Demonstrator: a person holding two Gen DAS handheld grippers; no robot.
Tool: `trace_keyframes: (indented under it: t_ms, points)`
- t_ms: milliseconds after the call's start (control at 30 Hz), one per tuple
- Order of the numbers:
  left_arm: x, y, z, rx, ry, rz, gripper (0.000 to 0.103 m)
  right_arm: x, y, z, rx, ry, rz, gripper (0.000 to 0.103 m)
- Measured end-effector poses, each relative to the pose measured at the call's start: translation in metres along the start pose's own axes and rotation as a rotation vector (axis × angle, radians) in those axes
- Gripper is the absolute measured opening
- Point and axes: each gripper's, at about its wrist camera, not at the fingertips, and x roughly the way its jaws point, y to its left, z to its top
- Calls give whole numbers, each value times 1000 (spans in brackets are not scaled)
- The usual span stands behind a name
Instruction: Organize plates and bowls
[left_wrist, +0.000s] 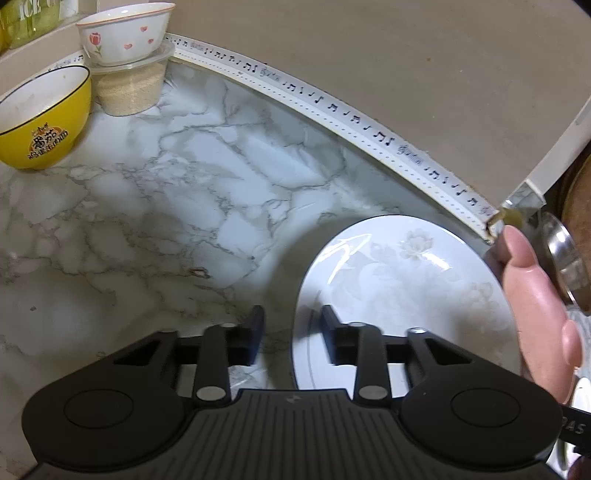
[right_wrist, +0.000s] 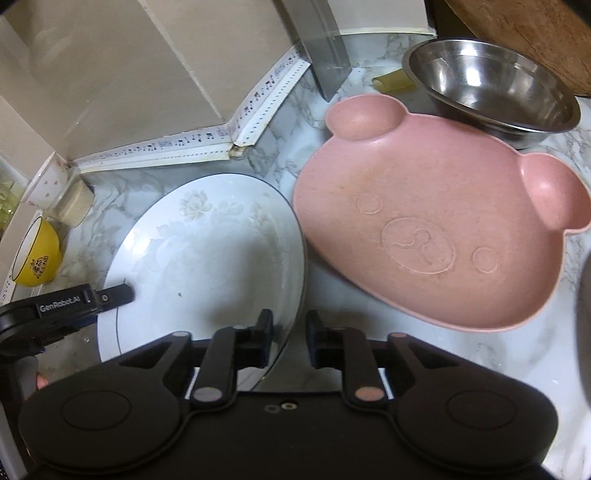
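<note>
Both tools are pinching the white floral plate (right_wrist: 207, 243) by opposite rims, left tool (left_wrist: 291, 334) on its left edge and right tool (right_wrist: 290, 338) on its right, with the pink bear plate (right_wrist: 443, 221) just right of it on the marble desk (left_wrist: 147, 206).

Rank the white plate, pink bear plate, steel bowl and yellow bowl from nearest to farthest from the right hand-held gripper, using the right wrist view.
From the right hand-held gripper:
1. White plate, its rim between the fingers.
2. Pink bear plate, ahead on the right.
3. Steel bowl, far right, and yellow bowl, far left: too close to call.
</note>
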Motion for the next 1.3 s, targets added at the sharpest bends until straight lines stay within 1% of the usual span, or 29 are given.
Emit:
trace_keyframes:
  t_ms: [33, 100, 133, 233, 367, 433, 700, 1033, 1200, 1300]
  points:
    - [-1, 0, 0, -1, 2, -7, 24, 0, 1, 0, -2, -1, -6, 14]
    - [-3, 0, -1, -1, 6, -21, 16, 0, 2, 0, -7, -6, -12, 14]
    - [-4, 0, -2, 1, 5, -29, 15, 0, 2, -1, -10, -7, -13, 14]
    - [-9, 1, -5, 6, -5, -33, 15, -1, 4, -3, -22, -5, -10, 14]
    - [-17, 7, -9, -13, -6, -48, 14, -3, 8, -7, -39, -4, -2, 14]
    - [-22, 9, -12, -1, -12, -46, 14, -5, 10, -10, -52, -5, 5, 14]
    - [-41, 29, -30, -26, -11, -33, 14, -12, 19, -30, -109, 14, 50, 14]
    - [-78, 53, -76, -47, 3, -10, 14, -27, 25, -67, -159, 75, 126, 14]
    - [-91, 56, -94, -40, -2, 9, 14, -36, 24, -81, -173, 90, 141, 14]
    - [-94, 58, -99, -48, -3, 4, 14, -39, 24, -87, -175, 92, 145, 14]
